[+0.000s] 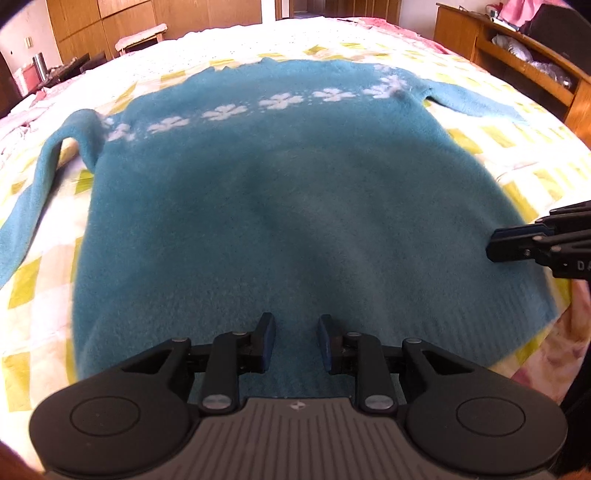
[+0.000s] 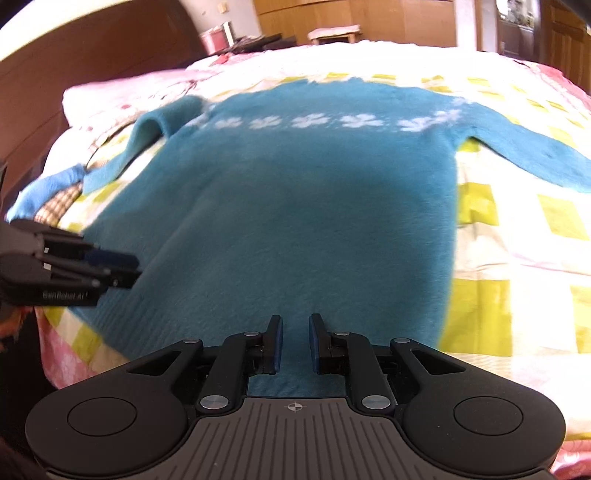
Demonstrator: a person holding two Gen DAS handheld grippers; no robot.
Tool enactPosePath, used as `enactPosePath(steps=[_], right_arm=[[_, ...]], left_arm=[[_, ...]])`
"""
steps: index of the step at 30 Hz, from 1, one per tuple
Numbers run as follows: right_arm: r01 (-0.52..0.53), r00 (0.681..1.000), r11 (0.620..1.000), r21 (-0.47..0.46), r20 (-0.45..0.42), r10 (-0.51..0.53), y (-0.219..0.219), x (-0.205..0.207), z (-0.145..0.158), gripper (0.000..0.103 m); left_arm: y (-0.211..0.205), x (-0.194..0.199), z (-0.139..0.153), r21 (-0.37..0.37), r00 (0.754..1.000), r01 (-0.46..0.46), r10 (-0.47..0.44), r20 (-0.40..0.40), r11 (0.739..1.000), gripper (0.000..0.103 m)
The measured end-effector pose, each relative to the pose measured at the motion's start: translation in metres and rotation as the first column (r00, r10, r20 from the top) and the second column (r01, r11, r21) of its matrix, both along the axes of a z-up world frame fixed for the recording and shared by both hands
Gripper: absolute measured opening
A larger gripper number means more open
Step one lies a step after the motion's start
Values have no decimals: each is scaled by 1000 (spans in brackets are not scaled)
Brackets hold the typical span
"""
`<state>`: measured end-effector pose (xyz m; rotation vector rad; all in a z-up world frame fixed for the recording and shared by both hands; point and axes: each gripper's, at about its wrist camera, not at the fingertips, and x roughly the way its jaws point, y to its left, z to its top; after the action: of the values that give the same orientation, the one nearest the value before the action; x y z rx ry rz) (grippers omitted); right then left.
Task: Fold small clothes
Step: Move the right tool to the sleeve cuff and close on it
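Note:
A teal sweater (image 1: 258,206) with a band of white flowers across the chest lies flat on the bed, sleeves spread out to both sides. It also shows in the right wrist view (image 2: 314,206). My left gripper (image 1: 295,341) is open and empty above the sweater's hem. My right gripper (image 2: 295,341) is open and empty above the hem further right. The right gripper shows at the right edge of the left wrist view (image 1: 495,245). The left gripper shows at the left edge of the right wrist view (image 2: 135,267).
The bed is covered with a white and yellow-green checked quilt (image 1: 37,280) over pink bedding (image 2: 70,354). A wooden shelf unit (image 1: 517,55) stands at the far right, wooden wardrobes (image 1: 110,22) behind, a dark headboard (image 2: 74,74) at the left.

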<state>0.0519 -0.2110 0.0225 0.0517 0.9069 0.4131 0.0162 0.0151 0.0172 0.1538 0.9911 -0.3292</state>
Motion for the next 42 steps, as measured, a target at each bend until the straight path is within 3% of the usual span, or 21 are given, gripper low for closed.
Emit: enactPosePath(steps=[6,13,23,28,32,36,42], right_arm=[[90,994,995,53,54,-92,-22,19,5,21],[138,990,988,72,17,-140,-36,28,-8,21],[280,954,952,124,79,-290,-74,37,4,21],[392,907,909,141,103,-407,-106,47,8,22],[482,857,859,172,111,-504,-139,58,10,30],[576,793,786,224,80,-604,-183,72,5,31],[705,670,646,291,22,-742,-250,92,-8,35]], left_arm=[[-28,19,4,1,999,16,-16,45,1000,31],[-48,35,1,42,999,21,-23,40,999,31],[-80,54,13,2,995,51,-51,89,999,35],[-119,63,11,11,985,128,-128,111,992,36],[-146,70,11,-1,977,176,-174,124,984,36],[-167,78,12,-13,972,196,-192,139,981,36],[-189,91,8,-48,972,195,-186,141,980,36]])
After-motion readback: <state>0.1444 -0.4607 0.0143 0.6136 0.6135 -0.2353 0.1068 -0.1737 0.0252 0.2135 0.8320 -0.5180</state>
